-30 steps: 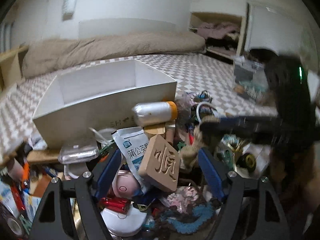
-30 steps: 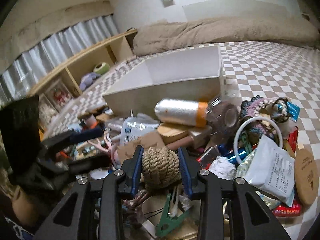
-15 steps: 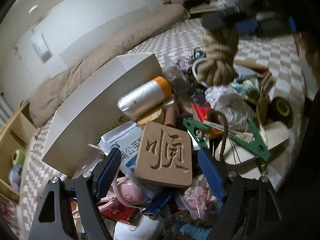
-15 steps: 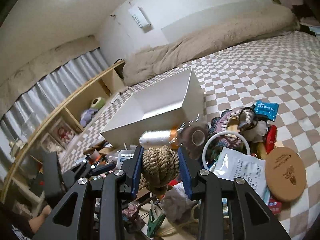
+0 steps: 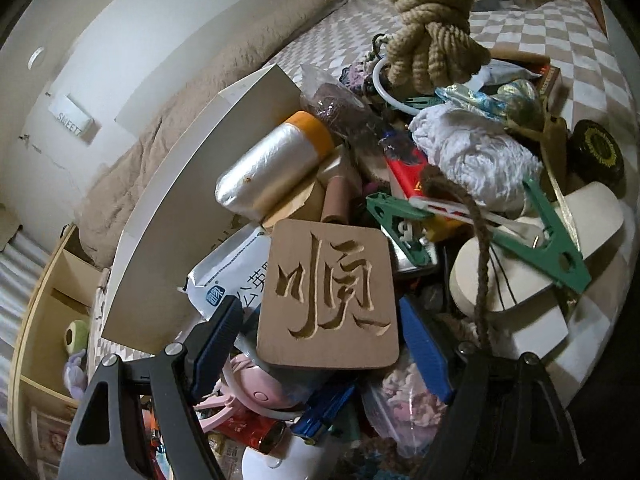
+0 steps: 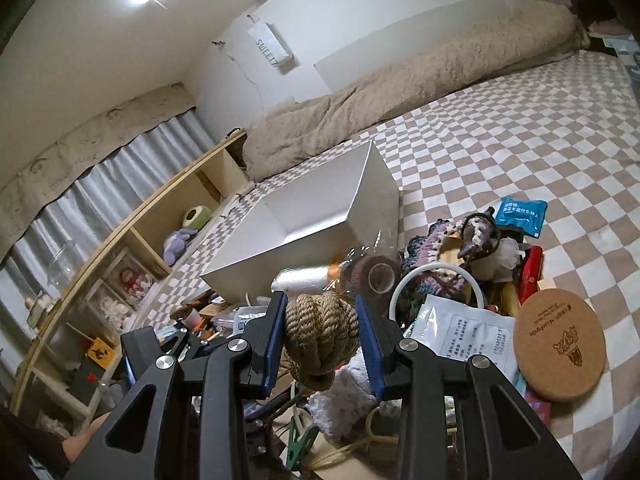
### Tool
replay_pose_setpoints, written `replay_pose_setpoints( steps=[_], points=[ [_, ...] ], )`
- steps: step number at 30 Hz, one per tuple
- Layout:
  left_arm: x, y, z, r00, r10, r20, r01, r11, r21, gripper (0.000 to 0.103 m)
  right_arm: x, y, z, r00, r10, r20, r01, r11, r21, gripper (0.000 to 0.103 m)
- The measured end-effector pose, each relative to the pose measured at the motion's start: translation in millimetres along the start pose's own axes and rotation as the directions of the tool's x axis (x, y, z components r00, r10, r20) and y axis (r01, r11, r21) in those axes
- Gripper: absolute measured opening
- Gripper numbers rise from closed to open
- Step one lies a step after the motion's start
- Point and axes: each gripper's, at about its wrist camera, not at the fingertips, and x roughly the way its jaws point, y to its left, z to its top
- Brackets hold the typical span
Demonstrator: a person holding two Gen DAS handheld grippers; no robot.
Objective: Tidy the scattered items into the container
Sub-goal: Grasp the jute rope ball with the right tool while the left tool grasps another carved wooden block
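Rope ball pinched, wooden block between closing jaws

The right hand-held gripper pinches the rope ball above the pile. The left hand-held gripper is closing around the carved wooden block, pads not touching it. The white box sits just behind the pile on the checkered floor.

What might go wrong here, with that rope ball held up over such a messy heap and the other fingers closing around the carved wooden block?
1. A brown cord trails from the knotted tan rope ball held by the right gripper into the pile; it may drag the green plastic clip along.
2. The left gripper is closing around the carved wooden block, which leans on a blue-and-white pouch; it might slip.
3. The white open box has the silver film roll against it; knocks could shift it.
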Motion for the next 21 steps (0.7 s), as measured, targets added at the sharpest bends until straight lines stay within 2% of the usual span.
replay_pose_setpoints(
  steps=[2,5,9,15,21],
  points=[
    [-1,1,-1,1.000,-0.020,0.004,0.020,1.000,-0.016,0.065,1,1,-1,1.000,-0.012,-0.003,0.012,1.000,-0.011,0.036],
    [-3,5,-3,0.999,-0.040,0.014,0.041,0.997,-0.060,0.065,2,1,-2,1.000,-0.009,-0.011,0.009,1.000,-0.016,0.036],
    [-6,18,-4,0.993,-0.110,0.030,0.114,0.979,-0.167,0.064,2,2,-4,1.000,-0.010,-0.014,0.009,1.000,-0.021,0.036],
    [-12,42,-9,0.975,-0.213,0.068,0.223,0.913,-0.342,0.064,1,4,-4,1.000,-0.005,-0.008,0.005,1.000,-0.015,0.036],
    [-21,61,-20,0.960,-0.257,0.114,0.280,0.830,-0.482,0.064,5,12,-5,1.000,-0.015,-0.017,0.015,0.999,-0.034,0.036]
  ],
)
